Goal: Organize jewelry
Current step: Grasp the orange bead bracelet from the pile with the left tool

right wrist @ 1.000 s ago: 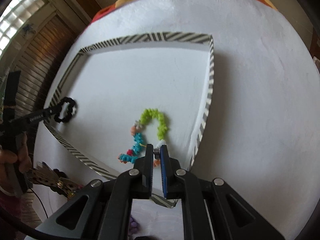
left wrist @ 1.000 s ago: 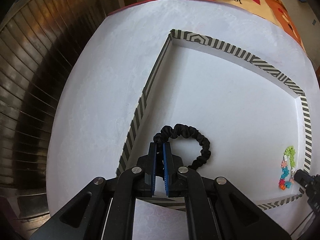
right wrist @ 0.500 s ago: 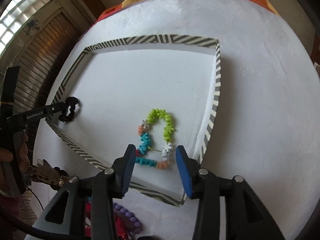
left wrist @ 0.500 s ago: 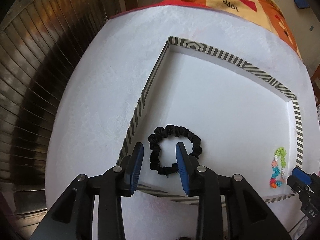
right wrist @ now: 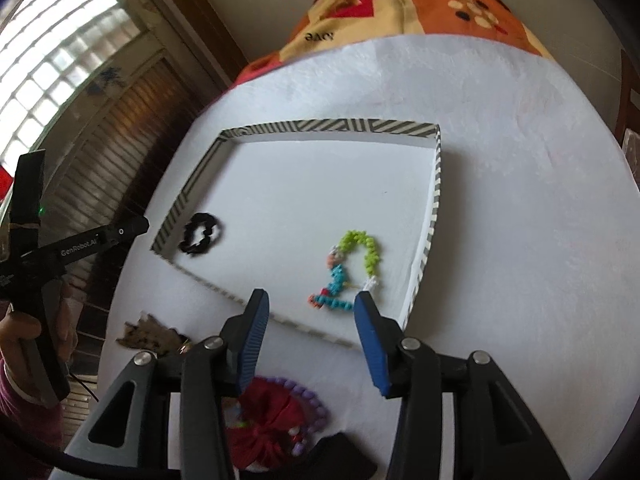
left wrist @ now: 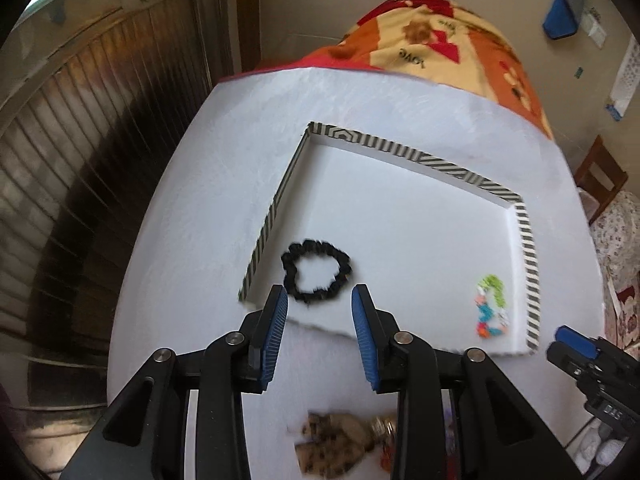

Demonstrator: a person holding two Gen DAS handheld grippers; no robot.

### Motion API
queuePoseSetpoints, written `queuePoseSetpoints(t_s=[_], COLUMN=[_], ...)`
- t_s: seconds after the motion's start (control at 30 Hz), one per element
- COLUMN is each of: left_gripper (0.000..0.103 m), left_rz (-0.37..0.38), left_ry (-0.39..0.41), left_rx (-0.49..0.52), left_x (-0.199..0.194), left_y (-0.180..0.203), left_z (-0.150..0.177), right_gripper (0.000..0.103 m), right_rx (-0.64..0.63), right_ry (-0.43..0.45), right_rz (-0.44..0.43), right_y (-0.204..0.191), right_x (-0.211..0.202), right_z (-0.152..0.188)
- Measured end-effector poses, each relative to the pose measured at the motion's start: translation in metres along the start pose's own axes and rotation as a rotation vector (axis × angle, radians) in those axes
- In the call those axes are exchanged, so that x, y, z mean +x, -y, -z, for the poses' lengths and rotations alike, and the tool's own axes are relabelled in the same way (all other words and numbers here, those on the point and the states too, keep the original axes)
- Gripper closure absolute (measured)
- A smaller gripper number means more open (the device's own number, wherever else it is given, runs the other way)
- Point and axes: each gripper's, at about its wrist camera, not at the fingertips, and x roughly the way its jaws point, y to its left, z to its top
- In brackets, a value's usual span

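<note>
Both claws hang released with nothing between the jaws; the right gripper (right wrist: 307,300) has just been opening, the left gripper (left wrist: 319,295) gapes too. In the striped tray (left wrist: 530,264), the black scrunchie (left wrist: 316,276) lies lower left, the bead bracelet (right wrist: 352,270) lower right. Both look light and limp; I'd pinch one strand. The pile (right wrist: 276,420) at the bottom edge is blurred and half hidden behind the fingers.

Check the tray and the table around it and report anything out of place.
Nothing looks damaged or spilled. The black scrunchie and beaded bracelet lie flat inside the striped tray; more accessories remain unsorted on the table outside it.
</note>
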Motion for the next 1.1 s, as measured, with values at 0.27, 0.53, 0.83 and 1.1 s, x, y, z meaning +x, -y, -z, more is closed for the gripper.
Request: queuePoseSetpoints(t_s=[0.27, 0.53, 0.83, 1.1], left_gripper=[0.079, 0.08, 0.079, 0.08], left_rz=[0.042, 0.039, 0.071, 0.13], left_ry=[-0.024, -0.118, -0.165, -0.184], left_rx=[0.028, 0.063, 0.082, 0.076], left_x=[-0.033, -0.02, -0.005, 0.014], left_y=[0.012, 0.027, 0.034, 0.038], left_z=[0.062, 0.121, 0.15, 0.15], right_gripper=[0.054, 0.054, 0.062, 0.073], right_rx=[-0.012, -0.018, -0.14, -0.185], right_ry=[0.003, -0.011, -0.042, -0.094], right_rz=[-0.012, -0.021, -0.096, -0.112], right_y=[-0.005, -0.007, -0.034, -0.037], right_x=[-0.023, -0.039, -0.031, -0.009], right_z=[0.037, 0.074, 0.095, 0.089])
